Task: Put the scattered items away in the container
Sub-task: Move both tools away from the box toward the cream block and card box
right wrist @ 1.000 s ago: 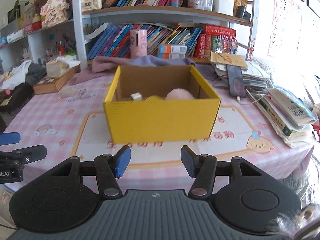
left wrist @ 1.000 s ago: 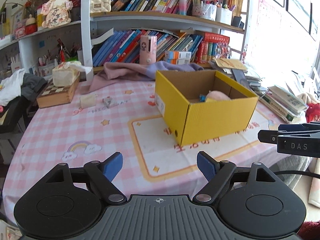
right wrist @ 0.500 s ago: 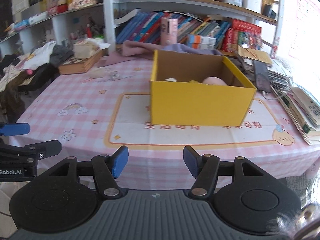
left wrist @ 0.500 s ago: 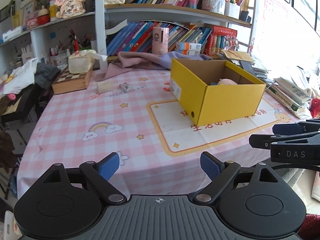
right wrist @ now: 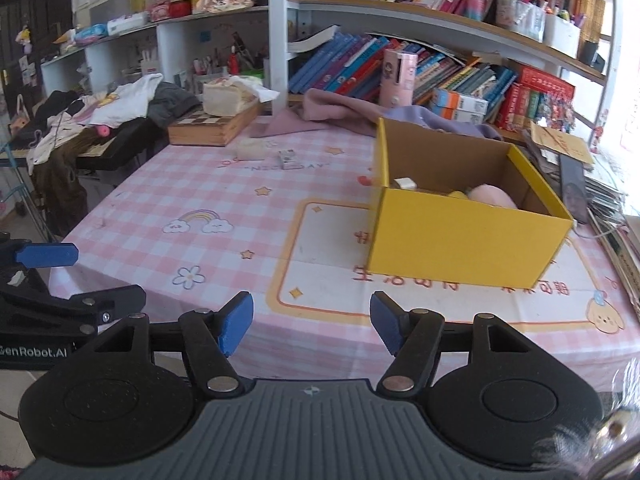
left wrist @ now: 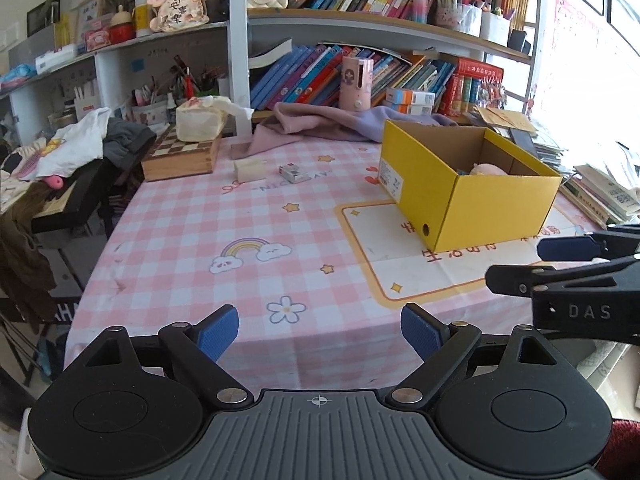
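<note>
Bookshelves back a pink-checked counter. Near its right edge stands the yellow box, already holding soft things. Toward the far edge lie a small cream block and a tiny carton: probably light, rigid, best pinched across their short sides. Left hand-held gripper and right hand-held gripper both gape wide, empty.
</note>
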Motion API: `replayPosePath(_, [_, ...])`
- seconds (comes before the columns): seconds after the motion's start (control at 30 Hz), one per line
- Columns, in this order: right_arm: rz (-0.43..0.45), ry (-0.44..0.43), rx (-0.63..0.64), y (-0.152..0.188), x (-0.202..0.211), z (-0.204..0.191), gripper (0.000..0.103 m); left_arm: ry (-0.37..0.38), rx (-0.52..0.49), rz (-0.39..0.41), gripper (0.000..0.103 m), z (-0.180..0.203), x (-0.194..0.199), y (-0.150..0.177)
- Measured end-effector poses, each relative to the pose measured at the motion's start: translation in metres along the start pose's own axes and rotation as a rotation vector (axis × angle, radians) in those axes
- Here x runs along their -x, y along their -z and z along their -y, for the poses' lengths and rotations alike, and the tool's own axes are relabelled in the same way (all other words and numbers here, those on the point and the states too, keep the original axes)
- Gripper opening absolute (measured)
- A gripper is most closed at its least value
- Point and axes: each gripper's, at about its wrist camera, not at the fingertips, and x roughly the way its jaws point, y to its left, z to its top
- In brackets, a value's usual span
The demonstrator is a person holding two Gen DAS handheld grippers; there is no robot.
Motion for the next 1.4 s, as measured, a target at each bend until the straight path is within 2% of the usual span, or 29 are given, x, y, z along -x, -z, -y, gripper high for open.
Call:
replayPosePath(0.3, [0.009,-0.079,0.052,-0.021,-0.031,-0.022,0.063,-0.072,0.024,-0.001,0.091,-0.022,-0.009,-0.007])
replayPosePath(0.43, [0.005,-0.092,0.065,-0.03,-0.047,-0.025,0.063,-0.081,0.035,-0.013,0.091,-0.029,-0.023,-0.013])
replayPosePath(0.8, [-0.056,-0.109,0.061,-0.067,-0.112,-0.013,0.063,-0.086,0.015,-0.056,0.091,-0.042,-0.083,-0.051])
replayPosePath(1.13, [-0.04,-0.13,0.065,-0.115,-0.175,-0.004,0.063,-0.155,-0.017,-0.038,0.091,-0.061,-0.14,-0.099])
replayPosePath(1.4, [-0.028,-0.111,0.075,-0.149,-0.226,-0.004,0.061,-0.157,-0.001,-0.058,0.09,-0.08,-0.188,-0.131])
